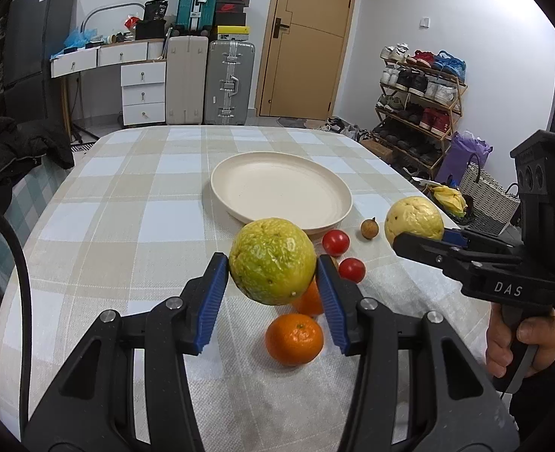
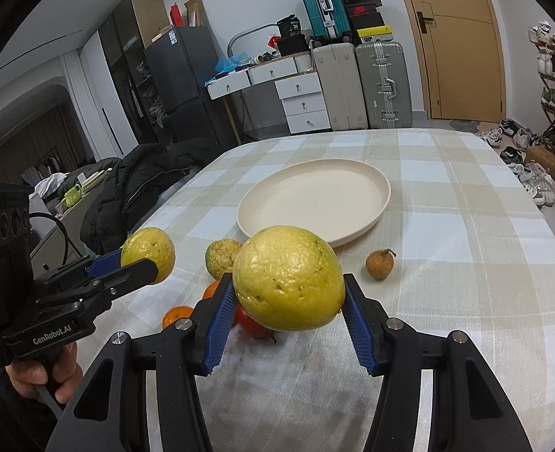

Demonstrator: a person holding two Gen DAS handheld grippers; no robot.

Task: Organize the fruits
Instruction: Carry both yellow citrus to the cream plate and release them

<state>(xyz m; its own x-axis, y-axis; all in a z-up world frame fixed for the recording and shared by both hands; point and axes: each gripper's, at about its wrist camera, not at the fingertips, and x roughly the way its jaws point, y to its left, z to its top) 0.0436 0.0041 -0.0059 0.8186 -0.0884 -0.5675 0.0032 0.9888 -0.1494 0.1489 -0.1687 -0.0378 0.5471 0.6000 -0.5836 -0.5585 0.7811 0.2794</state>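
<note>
In the left wrist view my left gripper point(image 1: 272, 265) is shut on a wrinkled green-yellow fruit point(image 1: 272, 252), held above the table. At the right, my right gripper point(image 1: 422, 235) grips a paler yellow fruit point(image 1: 413, 216). The right wrist view shows that yellow fruit point(image 2: 288, 278) between the blue pads point(image 2: 217, 320). A cream plate point(image 1: 281, 192) point(image 2: 315, 199) lies empty just beyond both fruits. On the cloth lie two oranges point(image 1: 294, 339), two cherry tomatoes point(image 1: 336, 242), a small brown longan point(image 1: 369, 228) point(image 2: 380, 263) and a third green-yellow fruit point(image 2: 223, 258).
The table carries a checked cloth point(image 1: 134, 196). A dark jacket point(image 2: 138, 177) hangs over a chair at its left edge. A shoe rack point(image 1: 420, 90) and a woven basket point(image 1: 484, 192) stand off to the right. Suitcases point(image 1: 228, 83) and drawers point(image 1: 144, 92) line the far wall.
</note>
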